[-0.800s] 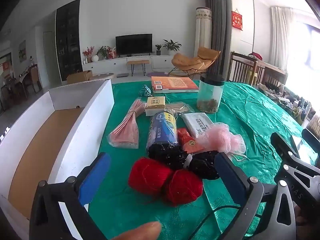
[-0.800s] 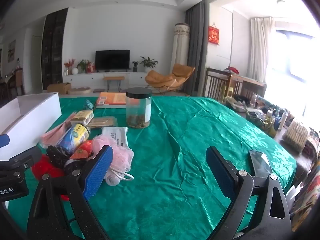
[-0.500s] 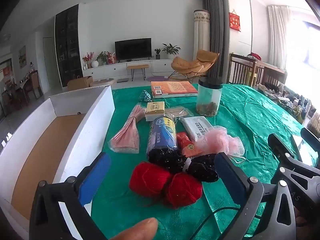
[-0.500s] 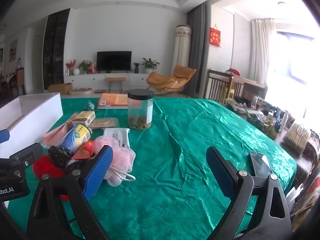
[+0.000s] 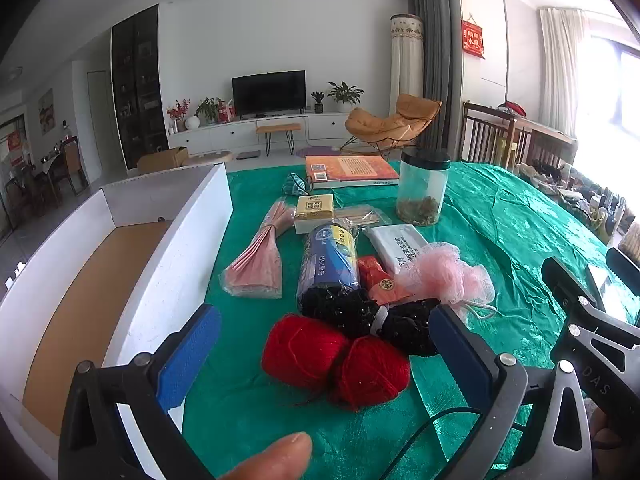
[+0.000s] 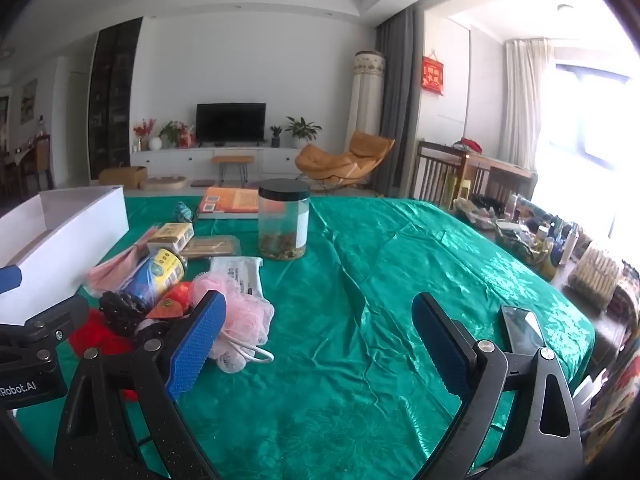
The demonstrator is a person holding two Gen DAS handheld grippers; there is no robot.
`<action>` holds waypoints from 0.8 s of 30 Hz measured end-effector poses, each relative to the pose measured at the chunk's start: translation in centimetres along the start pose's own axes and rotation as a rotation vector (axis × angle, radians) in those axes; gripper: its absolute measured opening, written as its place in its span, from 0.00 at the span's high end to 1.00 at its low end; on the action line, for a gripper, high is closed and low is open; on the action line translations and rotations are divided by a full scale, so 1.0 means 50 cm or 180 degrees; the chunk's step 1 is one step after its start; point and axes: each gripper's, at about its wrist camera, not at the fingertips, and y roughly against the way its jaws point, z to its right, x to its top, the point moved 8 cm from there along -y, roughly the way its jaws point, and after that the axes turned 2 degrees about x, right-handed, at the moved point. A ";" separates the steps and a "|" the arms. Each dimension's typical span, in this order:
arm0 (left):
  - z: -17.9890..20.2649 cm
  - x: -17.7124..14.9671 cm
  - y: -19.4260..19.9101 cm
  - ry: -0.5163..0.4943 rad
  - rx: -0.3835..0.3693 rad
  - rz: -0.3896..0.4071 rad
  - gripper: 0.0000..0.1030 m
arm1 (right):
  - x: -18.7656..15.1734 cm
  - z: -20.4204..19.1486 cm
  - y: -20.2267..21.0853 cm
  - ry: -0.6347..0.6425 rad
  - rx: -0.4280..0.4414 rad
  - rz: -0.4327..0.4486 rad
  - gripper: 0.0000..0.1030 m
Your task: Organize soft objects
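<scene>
**A:** What are you holding right now?

**B:** Nothing. My left gripper (image 5: 326,346) is spread wide and empty, hovering low with the red yarn balls (image 5: 336,364) sitting framed between its blue pads. My right gripper (image 6: 316,340) is just as wide and also empty, over bare green tablecloth (image 6: 400,280).

**A:** Why the left one there?

**B:** I judge the yarn is the nearest soft thing, and the white box (image 5: 168,264) stands open just to the left of it, so a short carry would do.

**A:** What lies behind the yarn?

**B:** Black beaded bundles (image 5: 368,316) touching it, then a red pouch (image 5: 378,280), the pink bath pouf (image 5: 448,276) and a blue roll of bags (image 5: 328,264). Left of the roll lies a pink wrapped bundle (image 5: 258,264). They're crowded, so closing on the yarn alone needs care; its loose strand could drag.

**A:** And farther?

**B:** A white packet (image 5: 398,246), a yellow carton (image 5: 314,208), then a clear jar (image 6: 284,220) with a black lid and an orange book (image 5: 350,170). Those look hard, so I'd leave them.

**A:** The box?

**B:** Empty as far as I see; nothing sorted yet.
</scene>
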 end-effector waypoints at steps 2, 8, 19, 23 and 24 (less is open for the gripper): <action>0.001 -0.002 0.000 -0.0005 -0.0006 -0.0002 0.00 | 0.002 -0.005 -0.001 0.0014 0.0013 -0.0002 0.07; 0.003 -0.008 -0.002 -0.0021 -0.0003 -0.0033 0.00 | 0.004 -0.006 0.000 0.0014 0.0018 0.0002 0.07; 0.003 -0.017 -0.009 -0.0025 0.0007 -0.0076 0.00 | 0.003 -0.008 -0.001 0.0015 0.0018 0.0000 0.07; 0.002 -0.021 -0.009 -0.0024 0.0009 -0.0091 0.00 | 0.003 -0.007 -0.001 0.0012 0.0018 0.0003 0.07; 0.002 -0.022 -0.009 -0.0026 0.0011 -0.0095 0.00 | 0.003 -0.008 -0.001 0.0012 0.0018 0.0002 0.07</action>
